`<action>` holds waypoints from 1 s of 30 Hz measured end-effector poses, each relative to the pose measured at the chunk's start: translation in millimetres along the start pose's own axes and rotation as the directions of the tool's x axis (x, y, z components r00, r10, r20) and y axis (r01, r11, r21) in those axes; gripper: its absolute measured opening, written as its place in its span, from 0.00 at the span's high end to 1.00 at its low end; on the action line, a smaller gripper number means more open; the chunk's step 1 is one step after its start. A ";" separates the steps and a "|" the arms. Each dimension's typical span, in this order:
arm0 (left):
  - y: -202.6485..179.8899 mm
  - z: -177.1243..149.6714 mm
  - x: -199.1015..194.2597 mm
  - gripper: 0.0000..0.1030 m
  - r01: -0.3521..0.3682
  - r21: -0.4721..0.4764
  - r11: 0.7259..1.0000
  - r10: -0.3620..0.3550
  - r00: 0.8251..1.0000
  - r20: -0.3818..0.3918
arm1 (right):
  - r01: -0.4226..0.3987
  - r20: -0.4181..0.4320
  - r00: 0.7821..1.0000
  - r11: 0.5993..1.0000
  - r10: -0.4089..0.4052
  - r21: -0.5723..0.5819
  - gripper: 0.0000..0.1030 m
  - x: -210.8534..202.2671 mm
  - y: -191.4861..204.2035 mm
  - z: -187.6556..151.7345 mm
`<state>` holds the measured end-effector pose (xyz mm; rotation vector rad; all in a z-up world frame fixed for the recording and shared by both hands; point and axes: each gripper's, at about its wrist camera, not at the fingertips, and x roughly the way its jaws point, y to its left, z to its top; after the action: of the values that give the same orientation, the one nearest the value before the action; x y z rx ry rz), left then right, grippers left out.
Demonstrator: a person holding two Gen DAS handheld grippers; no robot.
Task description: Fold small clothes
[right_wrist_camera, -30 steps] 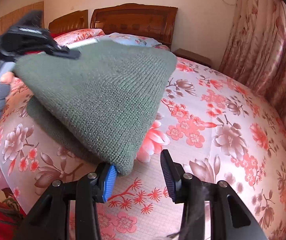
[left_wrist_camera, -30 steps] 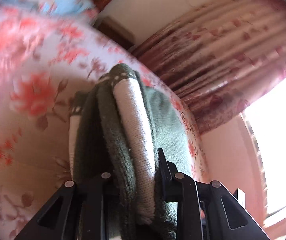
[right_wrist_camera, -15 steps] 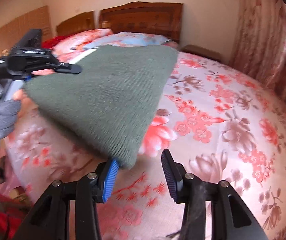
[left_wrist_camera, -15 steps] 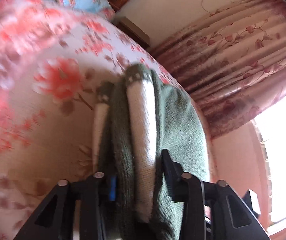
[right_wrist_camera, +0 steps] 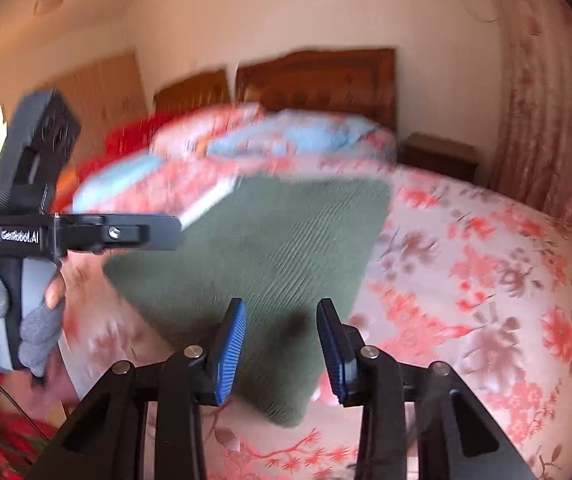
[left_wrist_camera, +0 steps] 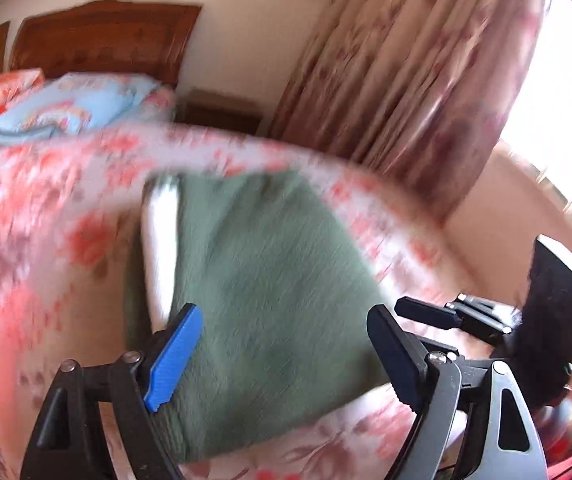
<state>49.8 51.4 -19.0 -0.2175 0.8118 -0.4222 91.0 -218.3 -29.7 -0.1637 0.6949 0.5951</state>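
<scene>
left gripper [left_wrist_camera: 282, 360] is sitting nearest in the left wrist view, fingers spread wide apart, nothing pinched between them; the blue pad [left_wrist_camera: 172, 358] on the left finger is showing against the cloth, and whether it is touching the cloth is unclear in the blur. the folded green knit garment [left_wrist_camera: 270, 304] is lying flat on the flowered bedspread [left_wrist_camera: 26, 248] just beyond and between those fingers, with a pale inner layer [left_wrist_camera: 158, 248] peeking out along its left edge. right gripper [right_wrist_camera: 282, 352] is hovering over the near corner of the same garment [right_wrist_camera: 270, 264] in the right wrist view; its jaws are closing, fingers partly apart, cloth lying below the gap, and the pads are not pressing on it. a gloved hand [right_wrist_camera: 14, 320] is gripping the handle of the left gripper at the left of that view, and that gripper's finger [right_wrist_camera: 126, 236] is pointing right, at the garment's far left corner, not gripping it. further back, a light blue quilt [left_wrist_camera: 74, 106] and a flowered pillow [left_wrist_camera: 4, 88] are resting at the head of the bed. a wooden headboard [left_wrist_camera: 102, 40] is standing behind them, with a small nightstand [right_wrist_camera: 440, 154] to its right. flowered curtains [left_wrist_camera: 406, 80] are hanging far right. both views are motion blurred.
</scene>
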 end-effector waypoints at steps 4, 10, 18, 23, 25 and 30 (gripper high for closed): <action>6.2 -11.8 1.6 0.00 0.023 0.046 0.999 -0.025 0.999 0.033 | 0.058 0.006 0.998 0.990 -0.058 -0.127 0.59 12.3 18.0 -19.1; -2.6 13.9 -19.9 0.00 0.108 0.015 0.994 -0.109 0.990 0.089 | 0.036 0.093 0.995 0.998 -0.030 -0.058 0.61 -16.6 -1.6 9.0; 3.7 -4.3 21.1 0.00 0.056 0.053 0.997 -0.057 0.998 0.013 | 0.039 0.017 0.999 0.995 -0.037 -0.094 0.57 14.1 -1.8 -10.4; -3.6 30.6 -3.3 0.00 0.075 0.023 0.997 -0.076 0.995 0.064 | 0.019 0.060 0.998 0.997 -0.014 -0.081 0.57 -6.5 -17.5 12.1; -5.8 50.2 -6.9 0.00 0.073 0.014 0.997 -0.074 0.991 0.108 | 0.016 0.084 0.996 0.998 -0.011 -0.060 0.57 -7.6 -27.4 27.3; 12.7 87.5 36.1 0.00 0.007 -0.104 0.995 -0.002 0.999 0.041 | -0.052 0.069 0.996 0.998 0.054 -0.029 0.57 20.2 -37.4 45.7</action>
<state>140.2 49.1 11.8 -0.3237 0.7937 -0.3788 149.8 -224.6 -9.8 -0.1490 0.6256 0.6584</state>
